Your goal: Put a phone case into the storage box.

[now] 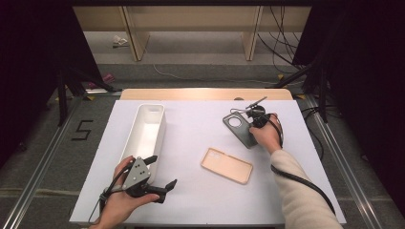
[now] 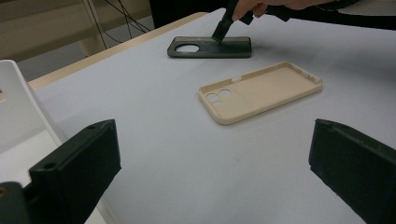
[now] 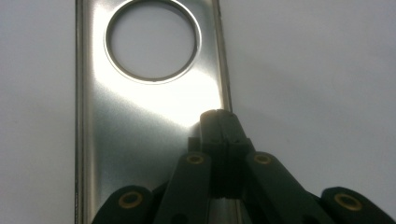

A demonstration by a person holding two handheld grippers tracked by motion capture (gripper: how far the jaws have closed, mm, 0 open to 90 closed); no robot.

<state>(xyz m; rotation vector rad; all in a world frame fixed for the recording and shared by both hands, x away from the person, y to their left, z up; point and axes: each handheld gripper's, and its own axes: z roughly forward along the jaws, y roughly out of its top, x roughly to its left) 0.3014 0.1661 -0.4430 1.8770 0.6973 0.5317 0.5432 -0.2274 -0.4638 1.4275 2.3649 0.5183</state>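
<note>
- Two phone cases are lying on the white tabletop (image 1: 200, 200): a dark grey phone case with a large round camera hole (image 1: 241, 129) at far right, and a beige soft-plastic phone case (image 1: 226, 165) nearer the middle, the two apart from each other.
- I am holding my right gripper (image 1: 254, 125) down on the dark case; in the right gripper view the jaws are pressed together on the case's right long rim (image 3: 223, 100), so I am judging it clamped on that edge.
- The dark case's round hole (image 3: 152, 40) is sitting ahead of my jaw tips; its long axis is running away from the gripper, in line with the jaws.
- In the high view that long axis is slanting from far-left to near-right, hole end farthest from me.
- My left gripper (image 1: 156, 176) is hovering near the front-left edge with jaws spread wide and nothing between them; the left gripper view is showing both pads (image 2: 79, 172) far apart.
- A long white rectangular plastic bin (image 1: 146, 131) is standing just beside the left gripper, well left of the dark case.
- My right hand (image 1: 268, 136) is much the nearer one to the dark case; the beige case is lying between the two grippers.
- Judgement: any carry to the bin is calling for a long leftward travel, passing beyond the beige case.
</note>
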